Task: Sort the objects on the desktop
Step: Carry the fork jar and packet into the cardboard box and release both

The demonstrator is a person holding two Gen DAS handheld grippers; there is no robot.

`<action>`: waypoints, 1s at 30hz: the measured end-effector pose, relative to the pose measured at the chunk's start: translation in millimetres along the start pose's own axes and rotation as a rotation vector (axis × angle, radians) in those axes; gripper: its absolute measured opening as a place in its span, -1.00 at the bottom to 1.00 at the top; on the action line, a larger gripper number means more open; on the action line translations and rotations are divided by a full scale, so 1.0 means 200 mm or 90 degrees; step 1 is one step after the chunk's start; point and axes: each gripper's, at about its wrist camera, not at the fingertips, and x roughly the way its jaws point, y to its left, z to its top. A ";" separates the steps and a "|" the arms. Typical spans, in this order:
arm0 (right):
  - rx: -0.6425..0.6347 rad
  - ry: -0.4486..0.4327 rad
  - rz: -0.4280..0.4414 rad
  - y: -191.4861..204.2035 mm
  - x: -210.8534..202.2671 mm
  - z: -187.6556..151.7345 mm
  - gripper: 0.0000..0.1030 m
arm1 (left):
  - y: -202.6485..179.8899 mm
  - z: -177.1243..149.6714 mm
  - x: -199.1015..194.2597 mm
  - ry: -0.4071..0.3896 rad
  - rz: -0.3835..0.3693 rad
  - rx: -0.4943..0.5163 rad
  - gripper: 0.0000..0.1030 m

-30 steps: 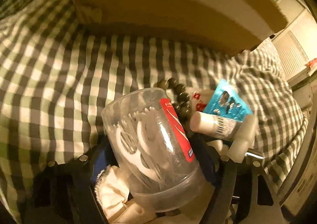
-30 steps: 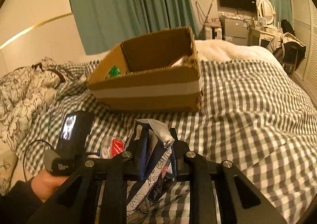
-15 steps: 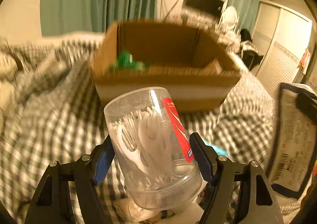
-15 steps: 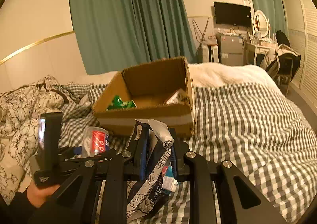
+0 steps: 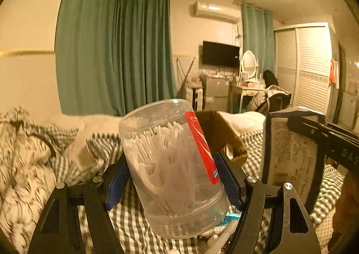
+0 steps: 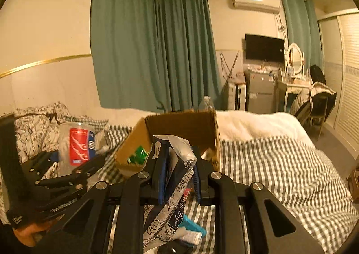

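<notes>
Teal curtains hang on cream walls beside a wall-mounted television and air conditioner.

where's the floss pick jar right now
The floss pick jar is clamped in the left gripper, lifted above the checked bedspread. In the right wrist view it shows far left, left of the cardboard box.

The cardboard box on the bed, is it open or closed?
Open. The cardboard box has no lid over its top, and a green packet shows inside.

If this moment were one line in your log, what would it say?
left gripper: holds floss-pick jar | right gripper: holds patterned packet | cardboard box: ahead
</notes>
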 end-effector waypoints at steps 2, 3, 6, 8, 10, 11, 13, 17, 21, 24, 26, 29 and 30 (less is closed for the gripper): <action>0.002 -0.012 0.000 0.01 -0.01 0.03 -0.64 | 0.00 0.02 -0.03 -0.022 0.006 0.006 0.46; 0.003 -0.019 -0.001 0.01 -0.02 0.05 -0.64 | 0.01 0.04 -0.04 -0.033 0.009 0.010 0.46; 0.003 -0.038 -0.005 0.02 -0.03 0.10 -0.64 | 0.01 0.08 -0.05 -0.061 0.017 0.017 0.46; 0.001 -0.051 -0.009 0.02 -0.03 0.14 -0.64 | 0.01 0.12 -0.06 -0.080 0.023 0.021 0.46; 0.002 -0.066 -0.012 0.02 -0.02 0.18 -0.64 | 0.01 0.15 -0.06 -0.095 0.025 0.024 0.46; 0.003 -0.072 -0.012 0.01 -0.02 0.20 -0.64 | 0.01 0.17 -0.07 -0.103 0.024 0.024 0.46; 0.007 -0.085 -0.006 0.01 -0.01 0.24 -0.64 | 0.01 0.21 -0.06 -0.116 0.021 0.022 0.46; 0.009 -0.110 0.000 0.01 0.02 0.32 -0.63 | 0.01 0.27 -0.02 -0.134 0.018 0.021 0.46; 0.013 -0.131 -0.006 0.01 0.08 0.38 -0.63 | 0.03 0.32 0.04 -0.145 0.016 0.015 0.46; 0.016 -0.145 -0.006 -0.01 0.12 0.40 -0.63 | 0.05 0.35 0.12 -0.143 0.013 0.004 0.46; 0.015 -0.149 -0.007 -0.02 0.16 0.42 -0.63 | 0.08 0.36 0.17 -0.137 0.009 -0.008 0.46; 0.019 -0.147 -0.004 -0.04 0.24 0.45 -0.63 | 0.12 0.38 0.27 -0.128 0.016 -0.033 0.46; 0.022 -0.147 -0.004 -0.05 0.26 0.46 -0.63 | 0.14 0.38 0.31 -0.125 0.019 -0.037 0.46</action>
